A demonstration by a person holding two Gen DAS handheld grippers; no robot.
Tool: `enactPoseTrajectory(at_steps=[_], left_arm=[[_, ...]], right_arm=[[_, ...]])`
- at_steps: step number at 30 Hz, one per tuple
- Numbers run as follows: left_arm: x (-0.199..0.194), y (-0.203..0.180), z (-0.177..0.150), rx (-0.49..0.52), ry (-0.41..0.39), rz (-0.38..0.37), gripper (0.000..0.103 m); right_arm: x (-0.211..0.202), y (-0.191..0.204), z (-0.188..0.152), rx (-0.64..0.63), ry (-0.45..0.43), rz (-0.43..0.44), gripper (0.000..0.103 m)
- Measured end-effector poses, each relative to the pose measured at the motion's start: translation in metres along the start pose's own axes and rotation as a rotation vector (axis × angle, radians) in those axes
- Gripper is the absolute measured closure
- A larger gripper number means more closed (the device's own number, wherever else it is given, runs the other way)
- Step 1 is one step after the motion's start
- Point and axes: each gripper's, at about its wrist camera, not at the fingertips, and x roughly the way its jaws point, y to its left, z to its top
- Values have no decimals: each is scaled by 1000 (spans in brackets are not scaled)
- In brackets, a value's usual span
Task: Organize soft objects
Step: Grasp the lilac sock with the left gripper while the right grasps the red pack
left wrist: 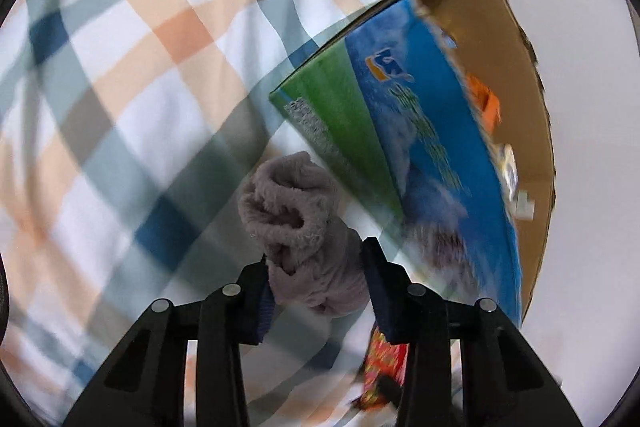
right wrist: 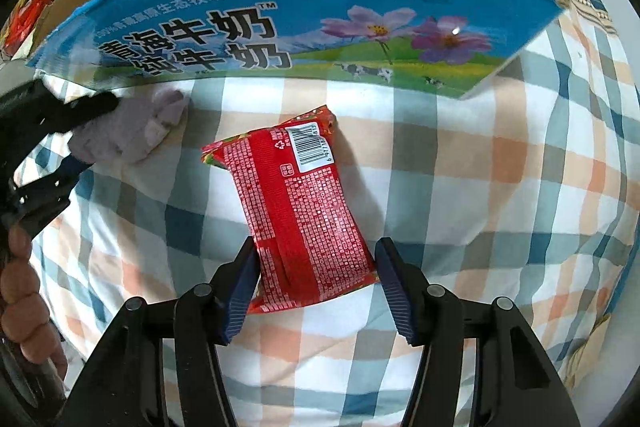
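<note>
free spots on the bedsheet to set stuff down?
Bare checked bedsheet lies right of the red snack packet, below the milk carton box. Crowded on the left: grey sock and packet sit close under the box wall.

Checked bedsheet (right wrist: 460, 187) underneath, carrying milk carton box (right wrist: 304, 11), red snack packet (right wrist: 304, 211) lying flat, grey fluffy sock (right wrist: 132, 135) beside box.
</note>
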Motion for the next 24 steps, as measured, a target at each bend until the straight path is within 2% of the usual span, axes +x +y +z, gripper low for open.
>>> enactPoseTrajectory(at_steps=[2, 4, 6, 8, 10, 14, 16, 20, 24], left_arm=[[-15, 4, 2, 58, 27, 17, 66], [-19, 5, -5, 139, 73, 100, 66], [-12, 9, -11, 181, 134, 148, 66], [0, 12, -8, 178, 166, 176, 62], [8, 13, -11, 152, 175, 162, 59], [24, 14, -1, 149, 166, 185, 60], [23, 8, -5, 168, 156, 197, 64], [4, -9, -13, 251, 102, 238, 66], [-27, -45, -29, 396, 9, 305, 66]], right_arm=[[-3, -2, -2, 10, 26, 7, 44], [-3, -1, -3, 2, 45, 19, 44], [2, 4, -1, -18, 59, 25, 44], [6, 9, 2, -37, 57, 13, 44], [14, 12, 8, -41, 57, -8, 43], [29, 16, 14, -40, 83, -19, 44], [34, 14, 16, -20, 91, -16, 46], [29, 5, 15, 17, 90, 0, 52], [9, 3, 18, 34, 58, -4, 53]])
